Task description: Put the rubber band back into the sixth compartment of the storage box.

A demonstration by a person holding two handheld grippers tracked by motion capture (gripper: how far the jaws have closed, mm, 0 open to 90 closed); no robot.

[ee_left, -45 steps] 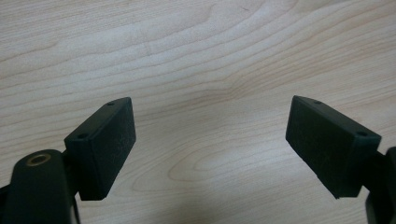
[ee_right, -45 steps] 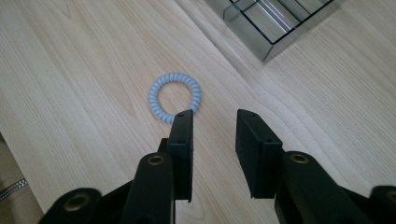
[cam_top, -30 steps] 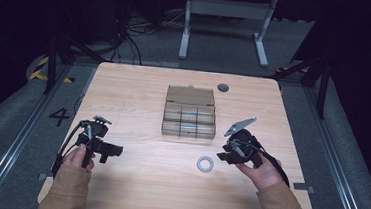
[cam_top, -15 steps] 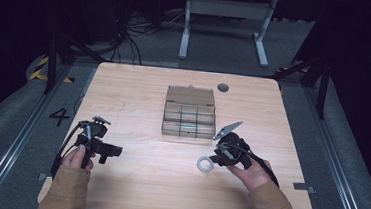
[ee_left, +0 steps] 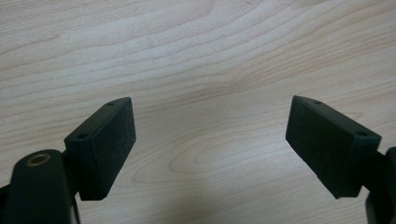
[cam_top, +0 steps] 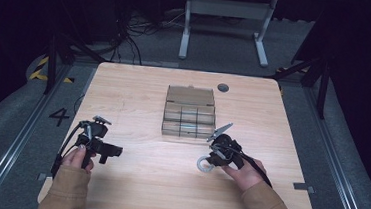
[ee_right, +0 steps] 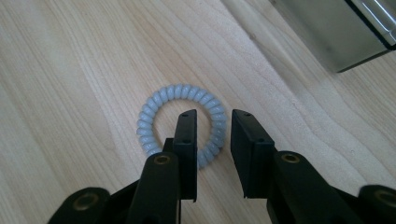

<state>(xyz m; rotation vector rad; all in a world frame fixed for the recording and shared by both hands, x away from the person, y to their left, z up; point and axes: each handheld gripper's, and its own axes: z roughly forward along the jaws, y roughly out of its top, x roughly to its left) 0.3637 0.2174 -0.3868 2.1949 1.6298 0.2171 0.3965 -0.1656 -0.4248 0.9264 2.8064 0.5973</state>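
Observation:
A pale blue spiral hair tie (ee_right: 161, 99) lies flat on the wooden table (cam_top: 139, 96), just in front of the clear organizer box (cam_top: 189, 119). My right gripper (ee_right: 214, 116) is lowered over the tie's near side. One jaw is inside the ring and the other outside, a narrow gap apart, with the band between them and no visible pinch. In the high view the hair tie (cam_top: 204, 164) pokes out at the tip of the right gripper (cam_top: 212, 160). My left gripper (cam_top: 111, 152) rests near the table's left front, and its jaws (ee_left: 210, 107) stand wide open over bare wood.
The organizer box (ee_right: 327, 32) has several compartments and an open lid at its back. A small dark round disc (cam_top: 223, 88) sits in the tabletop at the far right. Dark floor, cables and a stand's legs surround the table.
My right gripper has moved left and down from beside the box onto the hair tie, its jaws now straddling the band. The left gripper has stayed put.

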